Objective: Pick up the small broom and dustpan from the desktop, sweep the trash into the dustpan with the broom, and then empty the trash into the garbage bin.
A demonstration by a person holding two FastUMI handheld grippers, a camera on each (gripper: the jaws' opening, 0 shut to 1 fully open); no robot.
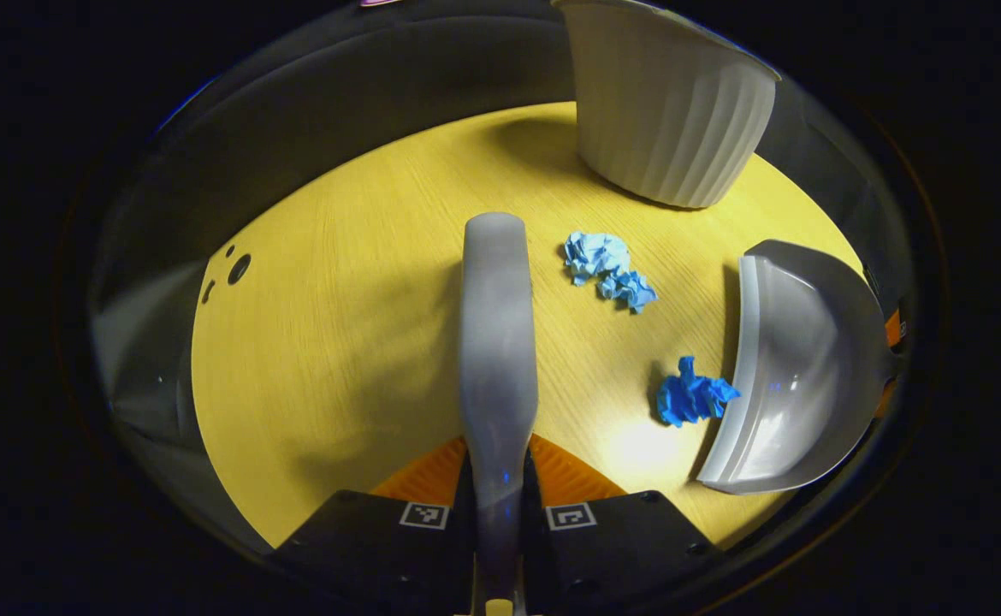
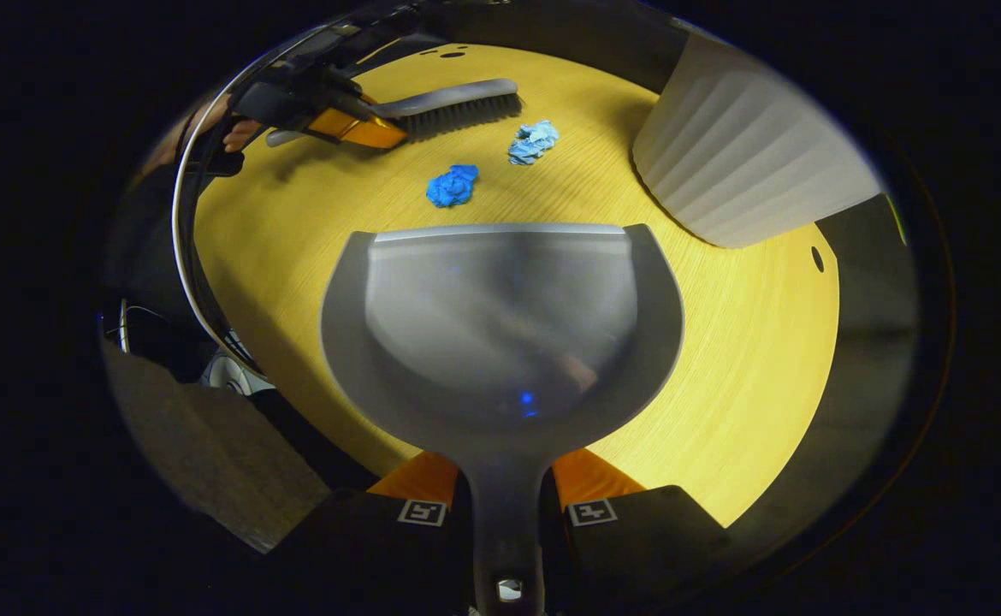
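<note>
Broom [image 1: 497,342], dustpan [image 2: 500,325], two paper wads [image 1: 694,395].

2 paper wads [image 2: 453,186] between broom [image 2: 458,104] and dustpan [image 2: 500,316] | bin [image 2: 740,162] right

Right gripper [image 2: 507,505] clamps the dustpan [image 2: 500,325] handle, near blue paper wad [image 2: 453,186].

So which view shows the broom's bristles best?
The right gripper view: the broom lies side-on at the table's far edge, dark bristles plain under its back. The left gripper view looks along the broom's back from above, so the bristles are hidden.
</note>
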